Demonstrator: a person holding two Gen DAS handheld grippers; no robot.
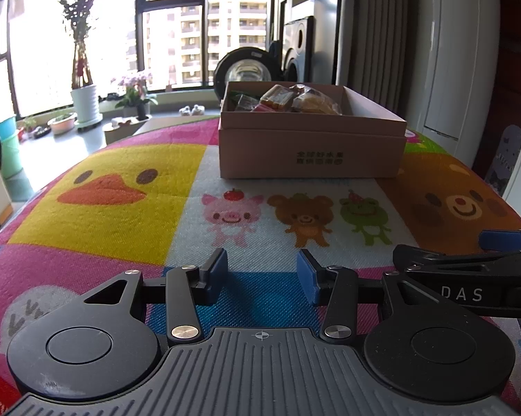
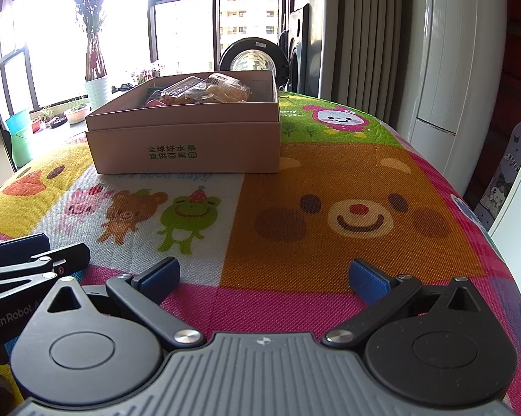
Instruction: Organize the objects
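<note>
A pale cardboard box [image 1: 312, 149] [image 2: 184, 145] with printed characters on its front stands on the cartoon-print table cover [image 1: 128, 180] [image 2: 347, 187]. Inside it lie several wrapped snacks [image 1: 288, 100] [image 2: 205, 92]. My left gripper [image 1: 262, 274] rests low near the table's front, open, nothing between its blue pads. My right gripper [image 2: 263, 279] sits beside it, opened wider and also empty. Each gripper shows at the edge of the other's view: the right one [image 1: 485, 263], the left one [image 2: 28, 260]. Both are well short of the box.
Beyond the table are a large window [image 1: 177, 27], potted plants [image 1: 83, 104], a round black fan [image 1: 246, 69], a grey curtain [image 2: 364, 34] and a white tall unit [image 2: 461, 69] at the right. The table edge curves away on the right.
</note>
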